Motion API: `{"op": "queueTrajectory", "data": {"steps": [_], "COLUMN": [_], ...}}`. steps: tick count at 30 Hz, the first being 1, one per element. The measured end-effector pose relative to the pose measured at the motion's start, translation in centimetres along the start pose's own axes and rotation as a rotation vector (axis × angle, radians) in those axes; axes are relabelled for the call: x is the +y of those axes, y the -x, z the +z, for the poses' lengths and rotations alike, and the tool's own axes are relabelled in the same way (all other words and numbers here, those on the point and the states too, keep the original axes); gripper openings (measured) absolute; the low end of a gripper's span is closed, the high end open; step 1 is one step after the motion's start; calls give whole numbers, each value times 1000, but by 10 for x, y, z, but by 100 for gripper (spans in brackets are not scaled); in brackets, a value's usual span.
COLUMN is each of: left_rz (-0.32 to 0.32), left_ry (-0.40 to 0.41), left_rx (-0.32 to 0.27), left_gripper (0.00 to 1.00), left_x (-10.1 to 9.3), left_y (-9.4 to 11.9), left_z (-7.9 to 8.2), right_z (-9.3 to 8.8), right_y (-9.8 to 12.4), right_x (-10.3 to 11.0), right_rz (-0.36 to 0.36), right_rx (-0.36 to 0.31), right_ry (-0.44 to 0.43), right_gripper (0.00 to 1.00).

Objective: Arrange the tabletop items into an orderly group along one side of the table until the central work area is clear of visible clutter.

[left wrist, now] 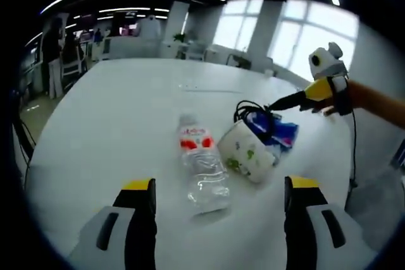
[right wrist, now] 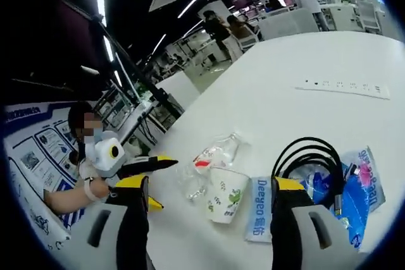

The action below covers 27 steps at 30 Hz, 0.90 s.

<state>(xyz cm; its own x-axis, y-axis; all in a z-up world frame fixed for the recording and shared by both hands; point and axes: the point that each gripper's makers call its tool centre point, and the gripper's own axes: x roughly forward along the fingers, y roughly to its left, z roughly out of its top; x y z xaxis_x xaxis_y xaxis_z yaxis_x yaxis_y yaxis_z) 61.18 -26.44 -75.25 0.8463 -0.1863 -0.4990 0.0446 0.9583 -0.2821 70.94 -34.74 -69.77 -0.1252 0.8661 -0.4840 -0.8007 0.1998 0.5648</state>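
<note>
A crushed clear water bottle [left wrist: 202, 169] with a red label lies on the white table [left wrist: 114, 124], just ahead of my open left gripper [left wrist: 219, 189]. Beside it a printed paper cup [left wrist: 247, 153] lies on its side against a blue packet [left wrist: 281, 132] and a coiled black cable [left wrist: 253, 109]. My right gripper [left wrist: 275, 105] reaches in from the right with its tips at the cable. In the right gripper view its jaws [right wrist: 212, 189] stand open with the cup [right wrist: 224, 194] just ahead of them, the bottle [right wrist: 212, 156] behind it, the cable [right wrist: 310, 156] and packet [right wrist: 361, 188] to the right, and the left gripper [right wrist: 168, 184] at left.
A flat white power strip [right wrist: 342, 86] lies farther out on the table [right wrist: 285, 74]. A person's hand [right wrist: 88, 191] holds the left gripper at the table edge. A white-and-blue sachet [right wrist: 261, 210] lies next to the cup. Desks, chairs and people stand in the room beyond.
</note>
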Motion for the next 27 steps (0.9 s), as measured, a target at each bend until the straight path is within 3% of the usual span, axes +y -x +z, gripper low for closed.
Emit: {"op": "queueTrajectory", "data": {"steps": [10, 13, 14, 18, 23, 27], "left_rz": [21, 26, 28, 33, 38, 44], "left_ry": [-14, -7, -9, -10, -9, -35], "left_rx": [32, 45, 48, 49, 65, 95], "left_gripper": [77, 74, 74, 72, 71, 70], "left_x": [5, 7, 7, 8, 9, 10], "left_y": [-6, -8, -8, -10, -15, -19], "left_z": [-1, -1, -1, 1, 1, -1], "right_z": [18, 25, 24, 32, 32, 33], "right_y": [-25, -35, -37, -49, -63, -71], "right_x": [4, 8, 5, 4, -3, -14], "right_rz": [70, 106, 88, 116, 117, 78], "right_rx": [22, 24, 39, 21, 57, 57], "right_ry": [-164, -255, -302, -342, -429, -479], "right_gripper": [74, 73, 72, 72, 71, 63]}}
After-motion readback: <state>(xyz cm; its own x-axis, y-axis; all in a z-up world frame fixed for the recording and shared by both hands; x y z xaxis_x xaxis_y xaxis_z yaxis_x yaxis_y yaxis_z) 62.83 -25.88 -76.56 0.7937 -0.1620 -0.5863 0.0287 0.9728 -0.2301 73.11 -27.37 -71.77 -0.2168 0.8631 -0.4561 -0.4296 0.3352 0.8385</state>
